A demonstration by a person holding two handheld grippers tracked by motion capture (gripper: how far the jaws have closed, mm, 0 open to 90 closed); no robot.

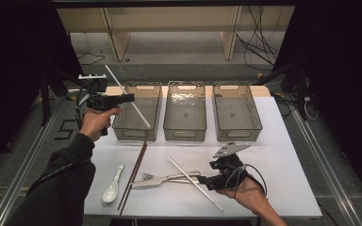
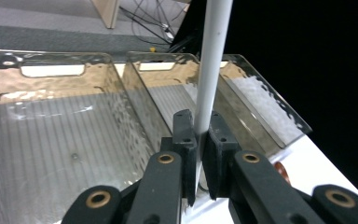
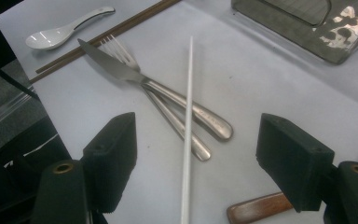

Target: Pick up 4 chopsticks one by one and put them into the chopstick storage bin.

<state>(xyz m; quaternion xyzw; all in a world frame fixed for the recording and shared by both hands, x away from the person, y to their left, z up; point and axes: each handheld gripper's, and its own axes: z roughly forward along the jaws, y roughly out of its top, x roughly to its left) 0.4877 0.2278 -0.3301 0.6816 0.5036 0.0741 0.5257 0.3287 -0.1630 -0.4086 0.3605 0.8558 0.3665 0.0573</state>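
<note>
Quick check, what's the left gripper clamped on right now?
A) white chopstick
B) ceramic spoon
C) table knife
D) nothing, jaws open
A: in the left gripper view the left gripper has its jaws shut on a white chopstick, held above the left bin; the spoon and knife lie on the table.

A white table [image 1: 283, 155] carried everything. Three clear bins [image 1: 186, 113] stood in a row along its far part, beyond the right gripper [image 1: 206, 182]. Just ahead of that gripper's open jaws lay a white stick [image 3: 187, 126] across a knife [image 3: 135, 74] and fork [image 3: 121, 53]; farther off lay brown chopsticks [image 1: 133, 175] and a white spoon [image 1: 111, 187].
</note>
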